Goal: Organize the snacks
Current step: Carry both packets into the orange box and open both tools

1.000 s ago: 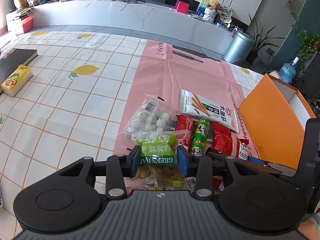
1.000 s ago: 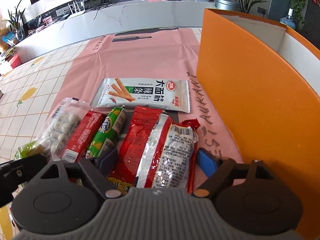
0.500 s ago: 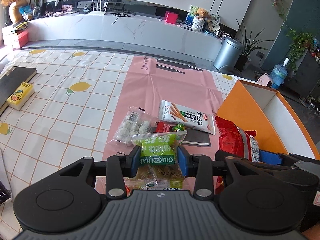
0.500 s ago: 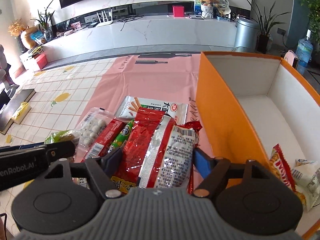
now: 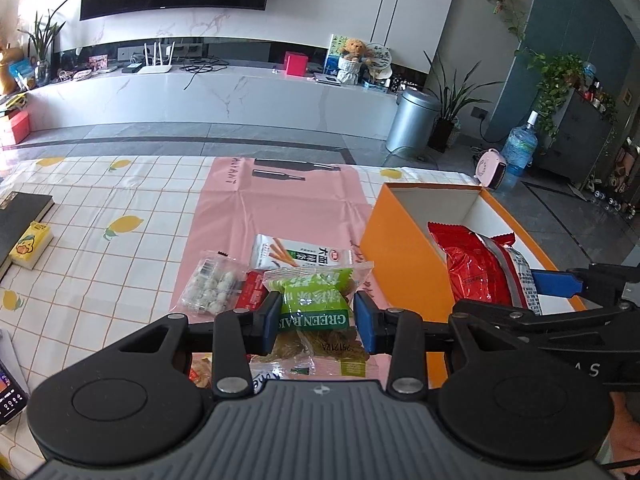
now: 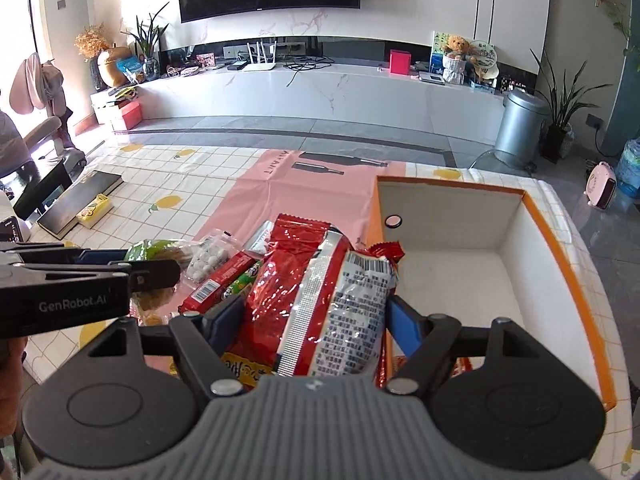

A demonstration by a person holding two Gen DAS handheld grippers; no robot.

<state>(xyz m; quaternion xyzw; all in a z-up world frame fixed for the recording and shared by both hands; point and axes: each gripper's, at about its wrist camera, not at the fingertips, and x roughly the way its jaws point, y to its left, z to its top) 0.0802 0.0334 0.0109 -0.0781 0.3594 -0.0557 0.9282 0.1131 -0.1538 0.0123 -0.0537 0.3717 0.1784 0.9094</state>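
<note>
My left gripper [image 5: 316, 322] is shut on a green raisin packet [image 5: 314, 304] and holds it above the pink mat [image 5: 280, 200]. My right gripper [image 6: 316, 320] is shut on a red snack bag [image 6: 316, 300], lifted beside the orange box's [image 6: 568, 264] left wall; the bag also shows in the left wrist view [image 5: 480, 268] over the box [image 5: 404, 256]. On the mat lie a bag of white candy balls [image 5: 212, 284], a white breadstick packet [image 5: 304, 254], a red bar [image 6: 218, 284] and a green tube snack [image 6: 244, 282].
A dark book [image 5: 20, 216] and a yellow carton [image 5: 30, 244] lie at the table's left. A phone [image 5: 10, 392] sits at the near left edge. The left gripper's body [image 6: 68, 284] crosses the right wrist view at left. The floor lies beyond the far edge.
Both grippers have risen with their packets. The red bag has moved right, from over the mat to over the orange box's wall. The green packet has stayed clamped.
</note>
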